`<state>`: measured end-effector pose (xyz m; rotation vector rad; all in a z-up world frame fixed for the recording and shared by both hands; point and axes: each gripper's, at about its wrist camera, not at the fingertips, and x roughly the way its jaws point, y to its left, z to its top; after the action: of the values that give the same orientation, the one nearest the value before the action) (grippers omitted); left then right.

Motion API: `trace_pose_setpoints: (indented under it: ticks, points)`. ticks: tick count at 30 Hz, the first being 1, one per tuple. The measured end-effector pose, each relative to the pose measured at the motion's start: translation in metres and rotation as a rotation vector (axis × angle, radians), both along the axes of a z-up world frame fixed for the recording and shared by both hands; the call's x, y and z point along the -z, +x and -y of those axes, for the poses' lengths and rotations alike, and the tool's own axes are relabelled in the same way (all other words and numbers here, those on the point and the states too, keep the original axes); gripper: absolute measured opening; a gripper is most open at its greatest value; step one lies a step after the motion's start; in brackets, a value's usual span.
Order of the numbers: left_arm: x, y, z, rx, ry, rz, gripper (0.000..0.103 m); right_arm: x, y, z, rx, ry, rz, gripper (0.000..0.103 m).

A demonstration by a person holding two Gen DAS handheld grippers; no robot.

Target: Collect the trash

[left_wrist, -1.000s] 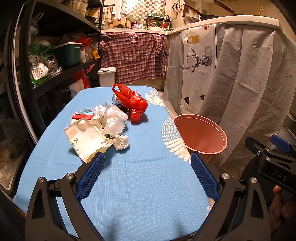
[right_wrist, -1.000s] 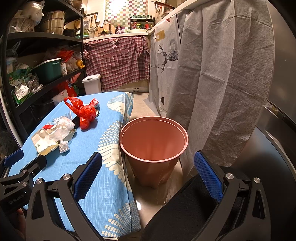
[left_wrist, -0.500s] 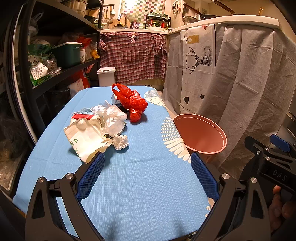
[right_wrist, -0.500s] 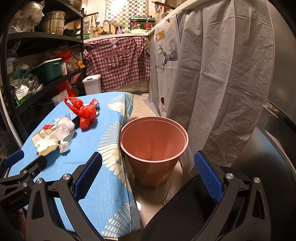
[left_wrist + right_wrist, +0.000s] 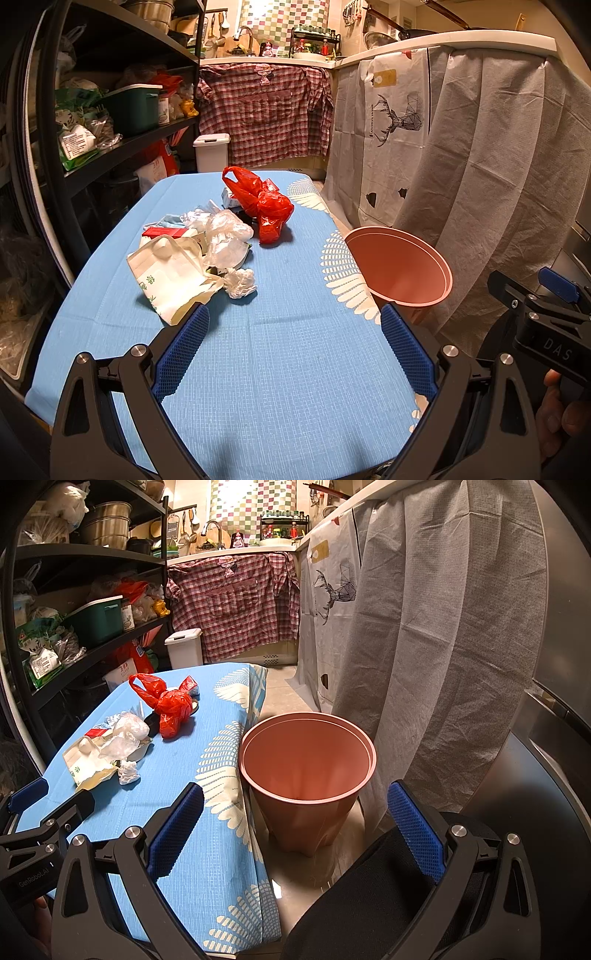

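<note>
A heap of trash lies on the blue tablecloth [image 5: 280, 369]: a red plastic bag [image 5: 266, 208], clear crumpled plastic [image 5: 225, 240], a cream paper bag [image 5: 166, 273], a white paper ball [image 5: 241, 282] and a red carton [image 5: 162, 232]. A pink bin [image 5: 306, 771] stands on the floor right of the table, empty inside. My left gripper [image 5: 293, 347] hangs open over the near part of the table, short of the heap. My right gripper [image 5: 295, 825] is open in front of the bin, holding nothing. The same trash shows in the right wrist view, with the red plastic bag [image 5: 170, 705] farthest.
Black shelves [image 5: 122, 110] packed with goods line the left side. Grey cloth covers [image 5: 472, 155] hang on the right behind the bin. A small white lidded bin [image 5: 211, 151] and a plaid shirt [image 5: 264, 110] are at the far end. A black chair back [image 5: 369, 904] sits under my right gripper.
Almost nothing differs. The left wrist view has crept very slightly forward toward the trash heap. Both grippers stay open and empty.
</note>
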<state>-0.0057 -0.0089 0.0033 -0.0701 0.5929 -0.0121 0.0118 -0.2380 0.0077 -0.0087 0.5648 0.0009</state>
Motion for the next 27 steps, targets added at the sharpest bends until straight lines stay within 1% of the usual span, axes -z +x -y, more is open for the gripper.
trace_pose_setpoints:
  ticks: [6,10,14,15,16,18,24,25,26,27]
  points:
    - [0.000,0.000,0.000,0.000,0.000,-0.001,0.091,0.001,0.000,0.000,-0.001,0.001,0.001,0.097]
    - [0.000,0.000,0.000,-0.002,-0.001,-0.001,0.091,-0.004,-0.001,-0.003,-0.003,0.002,0.002,0.097]
    - [-0.001,0.000,0.002,-0.003,-0.009,-0.004,0.091,-0.009,-0.001,-0.003,-0.012,0.025,0.007,0.097]
    - [-0.002,0.000,0.003,-0.003,-0.011,-0.003,0.091,-0.011,-0.002,-0.003,-0.014,0.034,0.008,0.096]
    - [-0.003,-0.001,0.003,-0.005,-0.011,-0.001,0.091,-0.012,-0.002,-0.003,-0.017,0.043,0.011,0.092]
    - [-0.006,-0.002,0.002,-0.010,-0.014,0.002,0.091,-0.015,-0.002,-0.004,-0.030,0.057,0.022,0.087]
    - [-0.013,-0.004,-0.007,-0.042,-0.026,0.006,0.074,-0.021,0.000,-0.015,-0.069,0.056,0.084,0.072]
    - [-0.014,-0.003,-0.010,-0.049,-0.030,0.000,0.068,-0.022,0.001,-0.017,-0.077,0.062,0.081,0.069]
    - [-0.014,-0.002,-0.013,-0.058,-0.035,-0.008,0.065,-0.022,0.005,-0.020,-0.091,0.076,0.069,0.067]
    - [-0.015,-0.001,-0.016,-0.065,-0.038,-0.013,0.060,-0.023,0.007,-0.022,-0.103,0.083,0.057,0.061]
